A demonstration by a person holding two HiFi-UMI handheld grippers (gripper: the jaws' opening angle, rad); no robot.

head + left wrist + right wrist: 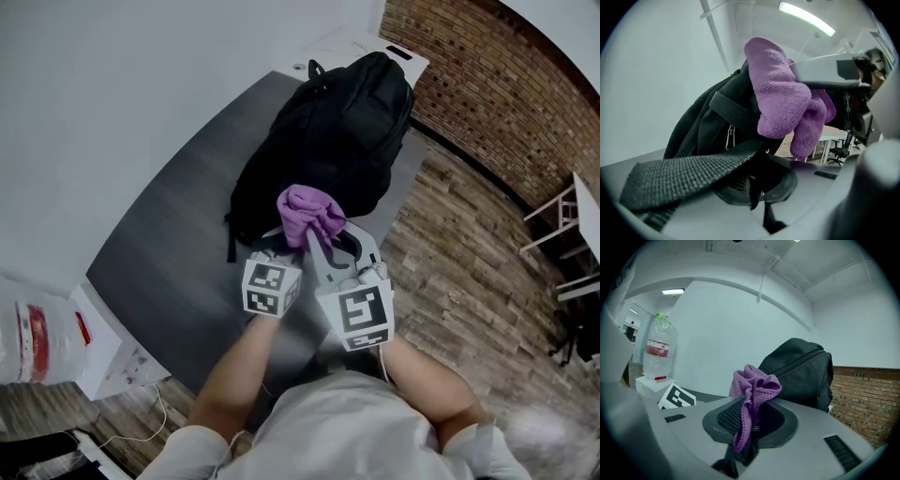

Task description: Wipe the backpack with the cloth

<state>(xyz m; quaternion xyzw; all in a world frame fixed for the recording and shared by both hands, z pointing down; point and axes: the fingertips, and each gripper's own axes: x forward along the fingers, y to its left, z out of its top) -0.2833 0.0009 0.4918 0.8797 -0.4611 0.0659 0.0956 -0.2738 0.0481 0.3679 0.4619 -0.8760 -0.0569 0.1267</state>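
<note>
Black backpack [328, 141] is lying on the grey table [178, 234], stretching from the middle of the head view up toward the top centre, handle end up top. Both grippers are bunched at its near end, just below centre frame

Right gripper [323, 246] is clamped down on the purple cloth [309, 214]. In its own view the cloth [754, 385] bunches up above the closed jaws, with a tail hanging down between them and the backpack [801, 371] right behind it. From above, the cloth sits against the pack's near end, can't say how hard it's pressed on

Left gripper [270, 255] is just to the left of it, touching distance. Its jaws are squeezed together, and a black webbing strap [689, 173] runs from the lower left of its view right up into the tips, so it looks like it's pinching that strap. The cloth [783, 103] fills the upper middle of that view with the backpack [708, 126] behind it

Other stuff: a big water bottle [23, 342] and a white box [103, 366] in the lower left of the head view, a brick wall [487, 84] upper right, wood floor [459, 272] on the right
</note>
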